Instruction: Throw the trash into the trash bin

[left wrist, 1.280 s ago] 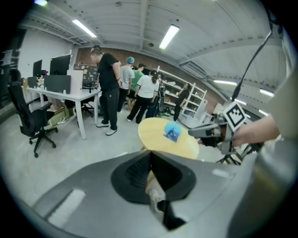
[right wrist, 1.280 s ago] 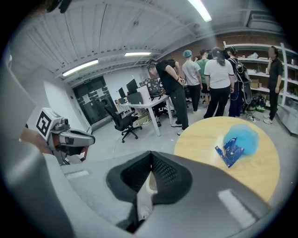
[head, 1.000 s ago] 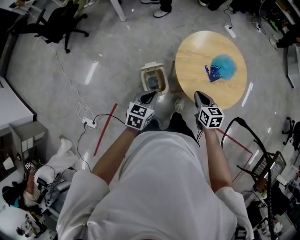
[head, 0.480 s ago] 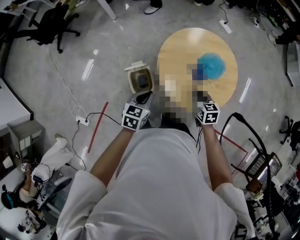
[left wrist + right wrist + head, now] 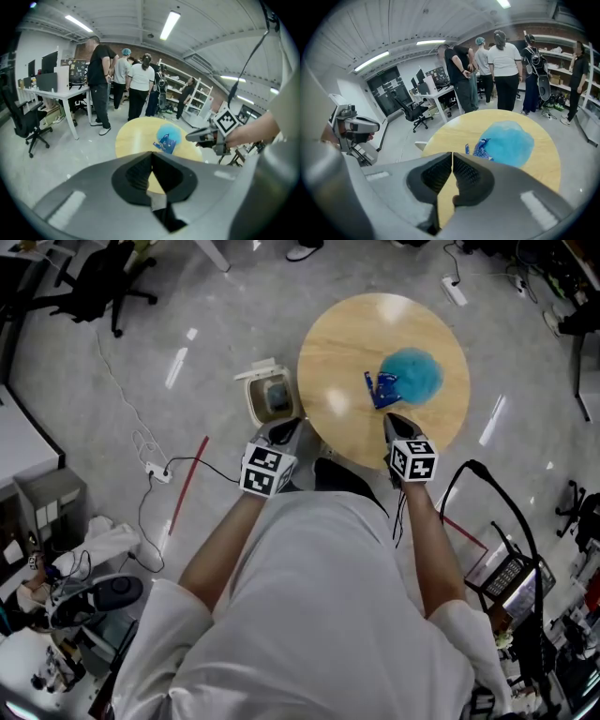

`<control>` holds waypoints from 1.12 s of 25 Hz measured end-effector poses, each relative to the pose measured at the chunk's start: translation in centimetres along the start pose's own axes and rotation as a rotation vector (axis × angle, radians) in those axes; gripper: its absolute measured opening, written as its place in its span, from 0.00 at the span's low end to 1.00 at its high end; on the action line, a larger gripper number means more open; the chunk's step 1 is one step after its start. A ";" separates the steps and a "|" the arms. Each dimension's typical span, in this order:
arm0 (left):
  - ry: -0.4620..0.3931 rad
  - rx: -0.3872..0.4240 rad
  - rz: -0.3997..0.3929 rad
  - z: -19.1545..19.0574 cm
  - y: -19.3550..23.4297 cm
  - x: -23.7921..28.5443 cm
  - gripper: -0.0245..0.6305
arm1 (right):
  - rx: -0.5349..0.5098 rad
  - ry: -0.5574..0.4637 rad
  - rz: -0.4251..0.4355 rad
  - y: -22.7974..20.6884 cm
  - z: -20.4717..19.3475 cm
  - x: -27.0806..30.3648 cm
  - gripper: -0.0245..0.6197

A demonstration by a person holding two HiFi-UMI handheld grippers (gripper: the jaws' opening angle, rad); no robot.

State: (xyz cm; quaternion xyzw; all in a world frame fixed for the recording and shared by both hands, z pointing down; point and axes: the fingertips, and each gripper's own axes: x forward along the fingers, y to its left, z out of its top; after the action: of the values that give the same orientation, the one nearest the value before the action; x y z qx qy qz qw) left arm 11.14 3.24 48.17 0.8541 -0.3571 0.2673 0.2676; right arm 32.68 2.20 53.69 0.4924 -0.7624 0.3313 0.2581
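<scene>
A round wooden table (image 5: pixel 347 343) bears the trash: a light blue crumpled bag (image 5: pixel 414 373) with a dark blue wrapper (image 5: pixel 380 390) at its near side. A white trash bin (image 5: pixel 270 397), lid open, stands on the floor against the table's left edge. My right gripper (image 5: pixel 394 418) is shut and empty over the table's near rim, a short way from the wrapper (image 5: pixel 480 149). My left gripper (image 5: pixel 286 427) is shut and empty just this side of the bin, and the table (image 5: pixel 133 136) lies ahead of it. The bag (image 5: pixel 510 140) lies beyond the right gripper's closed tips (image 5: pixel 452 153).
Several people (image 5: pixel 136 84) stand past the table beside a white desk (image 5: pixel 65 96). Office chairs (image 5: pixel 103 277) are at the far left. A cable and power strip (image 5: pixel 155 470) and a red tape line (image 5: pixel 187 488) lie on the floor. A black frame (image 5: pixel 497 512) stands at the right.
Both grippers have moved forward toward the table. The right one now reaches over the near rim. Table and bin sit closer and further left in the head view.
</scene>
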 end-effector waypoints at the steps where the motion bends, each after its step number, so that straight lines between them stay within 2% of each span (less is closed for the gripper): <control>1: 0.003 0.000 0.002 0.0 -0.2 0.3 0.04 | 0.002 0.002 0.001 -0.4 -0.1 0.0 0.05; 15: 0.043 -0.009 0.027 0.9 -1.5 4.3 0.04 | 0.030 0.092 0.024 -5.8 -2.1 2.3 0.10; 20: 0.070 -0.023 0.041 0.6 -1.2 4.8 0.04 | 0.073 0.130 0.025 -7.4 -2.8 3.9 0.17; 24: 0.084 -0.038 0.055 0.2 -0.5 4.9 0.04 | 0.107 0.160 0.029 -8.0 -3.6 5.2 0.19; 28: 0.101 -0.048 0.062 -0.2 0.1 5.4 0.04 | 0.155 0.197 0.034 -8.2 -4.6 6.8 0.27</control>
State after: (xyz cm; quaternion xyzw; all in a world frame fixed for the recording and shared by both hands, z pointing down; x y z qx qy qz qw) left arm 14.23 0.78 51.79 0.8214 -0.3755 0.3098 0.2972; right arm 37.94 -0.61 63.61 0.4628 -0.7139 0.4403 0.2869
